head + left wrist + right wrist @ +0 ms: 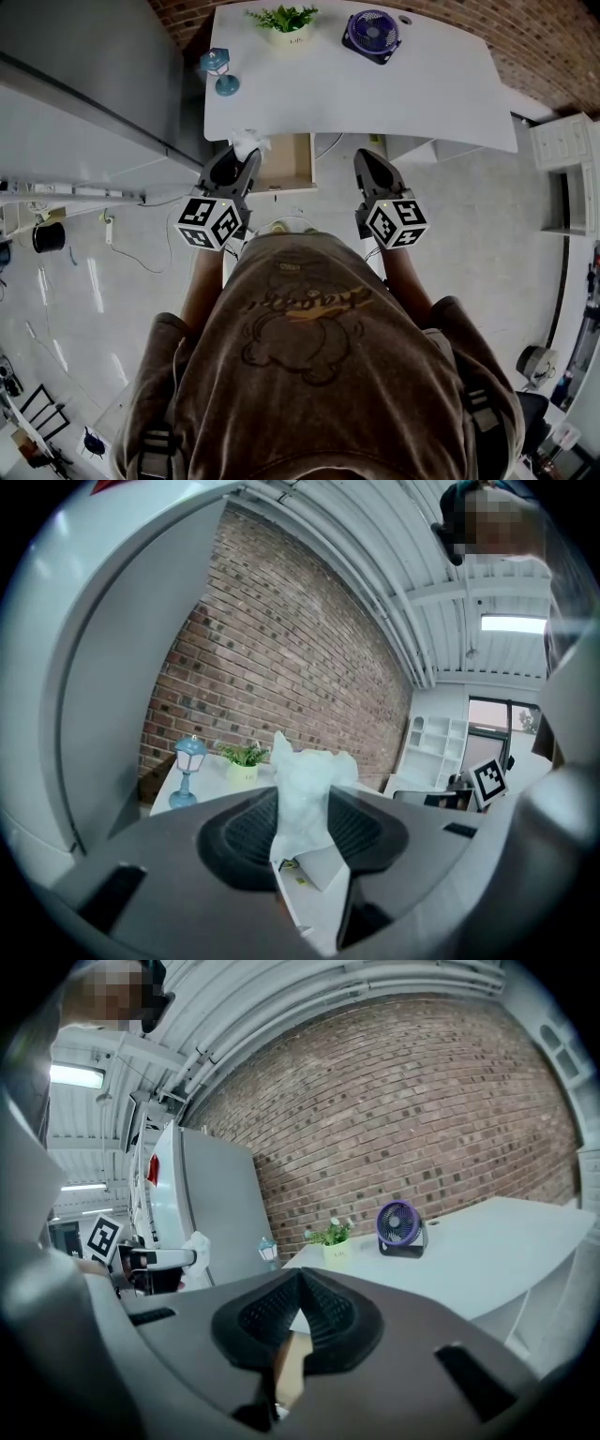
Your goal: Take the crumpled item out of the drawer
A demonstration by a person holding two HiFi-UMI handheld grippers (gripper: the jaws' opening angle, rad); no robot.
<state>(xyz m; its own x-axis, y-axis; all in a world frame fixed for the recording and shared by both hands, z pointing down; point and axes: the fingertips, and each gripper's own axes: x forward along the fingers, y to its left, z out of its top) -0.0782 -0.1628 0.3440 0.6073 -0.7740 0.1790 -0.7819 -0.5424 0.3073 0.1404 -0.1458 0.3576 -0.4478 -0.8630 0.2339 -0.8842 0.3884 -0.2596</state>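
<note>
A smooth white tabletop (375,94) stands by a brick wall (525,37) and carries a blue lamp (218,70), a leafy plant (284,23) and a round purple fan (372,35). At its near edge the left tool (236,167), nearly level, grasps the crumpled white wad (305,789), just left of the open wooden drawer (289,164). The right tool (373,167) is clenched on nothing.

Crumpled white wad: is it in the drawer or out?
Out: the left gripper holds the crumpled white wad between its jaws, left of the open wooden drawer in the head view.
</note>
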